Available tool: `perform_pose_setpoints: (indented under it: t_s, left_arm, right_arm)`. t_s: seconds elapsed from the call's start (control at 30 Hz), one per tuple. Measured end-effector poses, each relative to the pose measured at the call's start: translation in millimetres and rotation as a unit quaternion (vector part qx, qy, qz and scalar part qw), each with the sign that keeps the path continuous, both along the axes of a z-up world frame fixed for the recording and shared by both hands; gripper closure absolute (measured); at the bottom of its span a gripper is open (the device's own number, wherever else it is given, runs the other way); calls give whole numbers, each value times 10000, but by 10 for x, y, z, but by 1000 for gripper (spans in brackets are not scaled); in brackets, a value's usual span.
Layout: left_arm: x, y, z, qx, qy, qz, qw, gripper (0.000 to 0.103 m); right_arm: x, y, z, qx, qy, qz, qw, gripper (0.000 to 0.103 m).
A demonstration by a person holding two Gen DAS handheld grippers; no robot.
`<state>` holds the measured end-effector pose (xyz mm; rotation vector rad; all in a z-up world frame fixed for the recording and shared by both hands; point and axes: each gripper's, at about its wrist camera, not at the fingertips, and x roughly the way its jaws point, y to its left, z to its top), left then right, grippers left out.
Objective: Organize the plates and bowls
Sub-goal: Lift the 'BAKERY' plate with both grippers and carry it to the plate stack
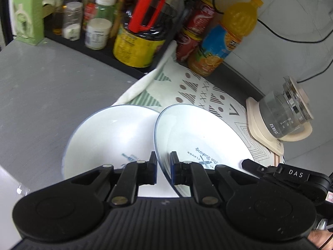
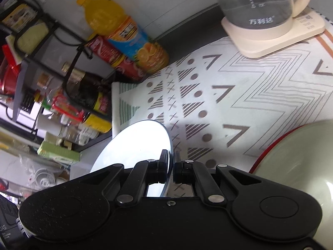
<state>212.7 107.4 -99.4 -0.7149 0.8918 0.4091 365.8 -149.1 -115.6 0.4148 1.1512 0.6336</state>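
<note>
In the left wrist view my left gripper is shut on the rim of a white plate with blue printed lettering, held tilted above the patterned mat. Just left of it a white bowl with a blue mark sits on the grey counter. My right gripper shows at the plate's right edge. In the right wrist view my right gripper is shut on the same white plate, seen edge-on. A pale green dish with a red rim lies at the right.
A rack with a dark oil jug, jars and a green box lines the back. An orange juice bottle and red cans stand by the wall. A glass kettle on a cream base sits on the mat's far side.
</note>
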Motion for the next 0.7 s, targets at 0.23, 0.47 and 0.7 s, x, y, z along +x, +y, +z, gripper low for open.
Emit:
perform_pose_setpoints:
  t_s: [0.23, 0.47, 0.7]
  left_arm:
    - [-280, -20, -14, -6, -3, 274, 9996, 93]
    - [-511, -44, -80, -31, 34, 500, 9987, 93]
    - [-728, -34, -143, -81, 8, 691, 9976, 93]
  right_arm:
    - [-164, 90, 13, -15, -55, 308, 9995, 98]
    - [-315, 152, -2, -94, -105, 548, 9984, 98]
    - [-456, 235, -29, -197, -195, 820, 9962, 98]
